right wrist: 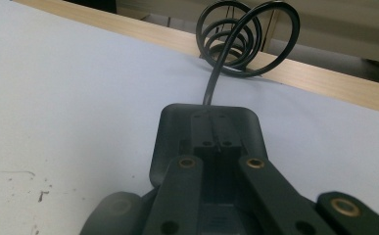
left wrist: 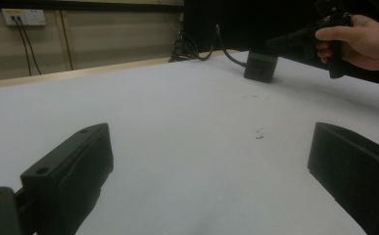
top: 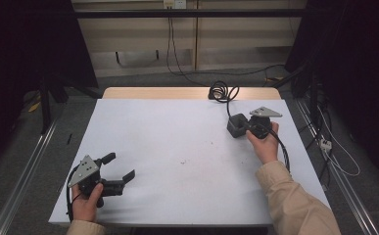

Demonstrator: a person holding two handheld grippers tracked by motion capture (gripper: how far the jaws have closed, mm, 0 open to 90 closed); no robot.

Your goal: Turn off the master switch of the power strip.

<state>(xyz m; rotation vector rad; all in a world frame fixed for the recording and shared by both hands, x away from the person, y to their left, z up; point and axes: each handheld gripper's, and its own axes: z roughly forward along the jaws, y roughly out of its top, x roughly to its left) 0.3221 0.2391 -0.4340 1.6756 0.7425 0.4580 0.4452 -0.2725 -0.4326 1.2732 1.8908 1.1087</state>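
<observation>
A white table (top: 177,147) fills the frame centre. At upper right, the right gripper (top: 241,126) stands clenched against a black adapter block (top: 235,125), its coiled cable (top: 221,91) behind; lower left, the left gripper (top: 118,169) rests spread wide, grasping nothing.

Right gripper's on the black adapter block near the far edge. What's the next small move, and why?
Probably lift the black adapter block slightly and draw it toward the table's middle. The right gripper looks shut on it, and its coiled cable sits at the wooden far edge. The left gripper rests open, apart from it.
</observation>
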